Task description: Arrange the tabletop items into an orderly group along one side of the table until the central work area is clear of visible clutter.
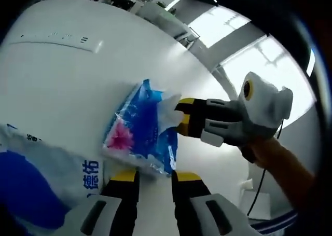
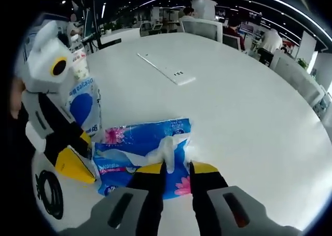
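Blue plastic catches the eye first: a soft tissue pack (image 2: 142,153) lies flat on the white table (image 2: 244,106), with a tuft of white tissue (image 2: 167,147) sticking up from its top slit. The right gripper (image 2: 176,169) has its yellow-tipped jaws nearly together, pinching the base of that tuft. From the left gripper view the same tissue pack (image 1: 141,129) sits just ahead of the left gripper (image 1: 155,176), whose jaws stand apart with a clear gap between them and nothing held; the pack's near edge lies just past the tips. In that view the right gripper (image 1: 182,119) reaches in from the right, its tips at the tissue.

Close beside the pack, toward the table's near rim, stands a larger blue-and-white paper package (image 2: 83,103) with printed characters. A black cable loop (image 2: 47,193) lies by the same rim. Farther across, a white power strip (image 2: 167,70) rests alone. Beyond it the tabletop runs wide and bare out to its curved far edge.
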Tool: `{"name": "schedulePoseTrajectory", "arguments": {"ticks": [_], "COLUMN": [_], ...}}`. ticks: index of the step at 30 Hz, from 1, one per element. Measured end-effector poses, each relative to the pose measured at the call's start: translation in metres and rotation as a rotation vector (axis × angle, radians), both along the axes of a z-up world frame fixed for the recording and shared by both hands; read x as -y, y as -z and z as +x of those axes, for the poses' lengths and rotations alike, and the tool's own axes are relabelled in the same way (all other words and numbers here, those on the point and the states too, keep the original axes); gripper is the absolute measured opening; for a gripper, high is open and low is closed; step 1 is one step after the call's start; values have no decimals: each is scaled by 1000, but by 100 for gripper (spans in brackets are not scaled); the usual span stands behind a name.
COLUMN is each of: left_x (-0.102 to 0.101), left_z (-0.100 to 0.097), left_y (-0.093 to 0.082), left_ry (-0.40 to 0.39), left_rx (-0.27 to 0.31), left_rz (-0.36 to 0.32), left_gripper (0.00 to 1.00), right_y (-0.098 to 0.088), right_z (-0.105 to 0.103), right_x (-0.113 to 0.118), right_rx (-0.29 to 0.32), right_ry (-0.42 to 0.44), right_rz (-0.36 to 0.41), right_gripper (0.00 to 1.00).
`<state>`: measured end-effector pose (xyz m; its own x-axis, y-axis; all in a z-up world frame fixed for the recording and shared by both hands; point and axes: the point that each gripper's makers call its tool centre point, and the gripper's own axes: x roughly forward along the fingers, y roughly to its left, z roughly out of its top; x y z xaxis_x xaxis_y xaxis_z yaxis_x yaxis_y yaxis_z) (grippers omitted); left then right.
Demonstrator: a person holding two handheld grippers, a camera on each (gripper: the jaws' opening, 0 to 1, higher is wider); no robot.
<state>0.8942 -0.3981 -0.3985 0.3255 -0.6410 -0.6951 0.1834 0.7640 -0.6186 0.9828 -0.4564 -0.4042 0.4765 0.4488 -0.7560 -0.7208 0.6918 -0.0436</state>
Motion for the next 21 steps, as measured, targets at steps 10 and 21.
{"name": "schedulePoseTrajectory", "arguments": {"ticks": [10, 21], "left_x": [5, 5], "left_z": [1, -2], "left_y": [7, -1], "left_ry": [14, 59], "left_rx": [-21, -5], "left_rz": [24, 7], "left_gripper": [16, 0], "right_y": [3, -8], "right_z": [1, -3], "right_x": [3, 9], "right_rx": [4, 37], "right_ry": [18, 26], "right_rz": [25, 15], "right_gripper": [13, 7]}}
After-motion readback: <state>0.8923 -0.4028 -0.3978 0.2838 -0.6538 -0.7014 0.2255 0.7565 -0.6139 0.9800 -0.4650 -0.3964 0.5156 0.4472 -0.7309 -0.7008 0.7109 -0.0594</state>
